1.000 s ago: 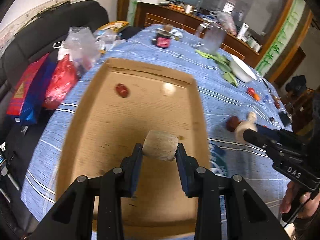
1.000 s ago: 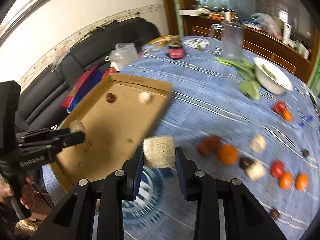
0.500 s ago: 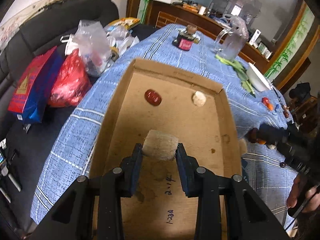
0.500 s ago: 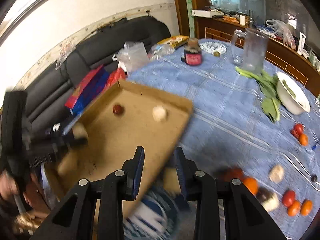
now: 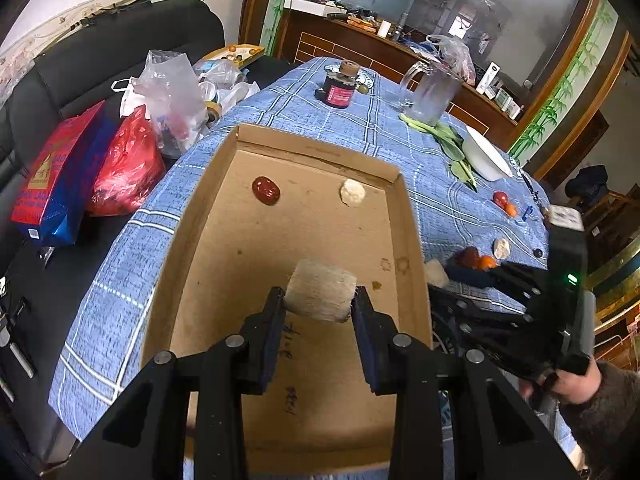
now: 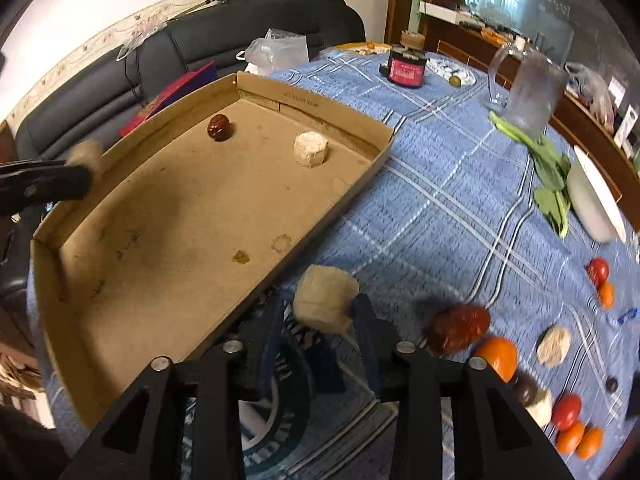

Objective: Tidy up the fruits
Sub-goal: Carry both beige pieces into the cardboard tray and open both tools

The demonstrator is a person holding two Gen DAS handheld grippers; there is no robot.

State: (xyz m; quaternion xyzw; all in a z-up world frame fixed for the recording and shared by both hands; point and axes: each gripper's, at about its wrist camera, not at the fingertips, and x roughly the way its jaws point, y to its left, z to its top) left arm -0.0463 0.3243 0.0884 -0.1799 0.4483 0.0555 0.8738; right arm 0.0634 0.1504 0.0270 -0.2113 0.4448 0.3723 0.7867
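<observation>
Both grippers carry pale chunks: left gripper clamped; right gripper opening.

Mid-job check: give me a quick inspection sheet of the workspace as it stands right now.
Surface: blue plaid tablecloth.
Job's things: cardboard tray holds a red fruit and a pale chunk; loose fruits on the cloth.
Clutter: dark jar, glass pitcher, greens, white bowl.
Grippers: left gripper shut on a pale piece above the tray; right gripper opening, beige chunk between its jaws.
Cables: nothing seen.
Surroundings: black sofa with bags.
</observation>
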